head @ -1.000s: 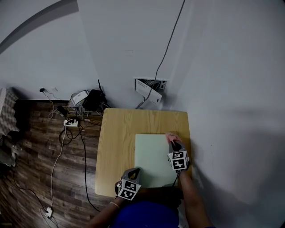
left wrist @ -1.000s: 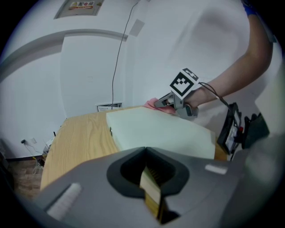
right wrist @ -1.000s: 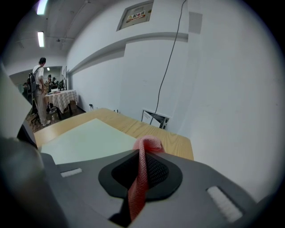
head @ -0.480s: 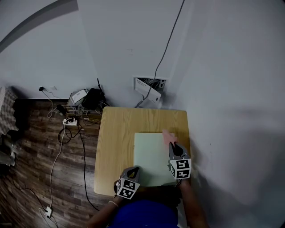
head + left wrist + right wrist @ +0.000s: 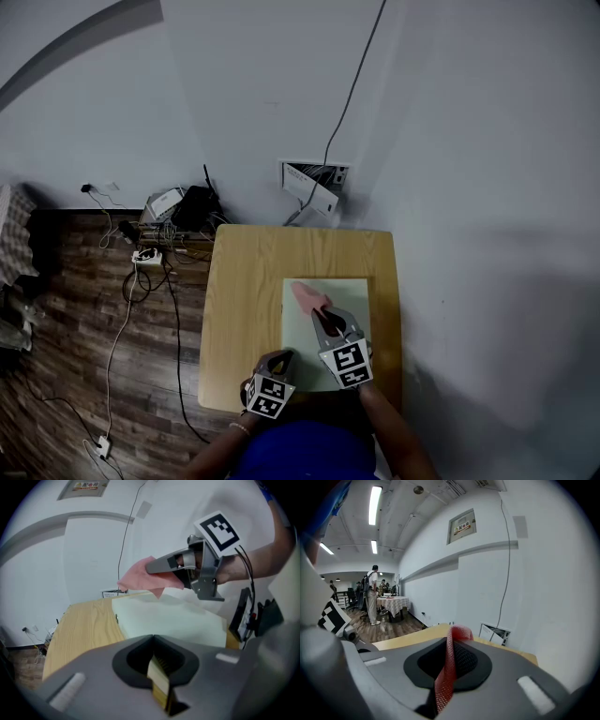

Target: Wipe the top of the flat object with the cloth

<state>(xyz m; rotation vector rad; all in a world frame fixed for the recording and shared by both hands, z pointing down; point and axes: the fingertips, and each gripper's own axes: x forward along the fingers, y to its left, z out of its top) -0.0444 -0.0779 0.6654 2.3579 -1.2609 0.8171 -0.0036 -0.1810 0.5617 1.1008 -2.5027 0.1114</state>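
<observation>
A pale green flat object [image 5: 352, 295] lies on the right half of a small wooden table [image 5: 244, 281]. My right gripper [image 5: 323, 319] hangs over the object's left part, shut on a pink mesh cloth [image 5: 307, 296] that sticks out past its tips. From the left gripper view the cloth [image 5: 140, 577] hangs clear above the flat object [image 5: 173, 618]. In the right gripper view the cloth [image 5: 449, 667] is pinched between the jaws. My left gripper [image 5: 284, 361] rests shut at the object's near left corner; its jaws [image 5: 157, 667] show only a tan sliver between them.
A white wall rises just behind and to the right of the table. Cables and a power strip [image 5: 150, 258] lie on the wooden floor at the left, beside a black box [image 5: 197, 208]. An open wall box [image 5: 314, 187] sits behind the table. People stand far off [image 5: 372, 595].
My right gripper has swung with the cloth from the object's far right edge to the left and nearer to me, lifting off the surface. The left gripper has stayed put.
</observation>
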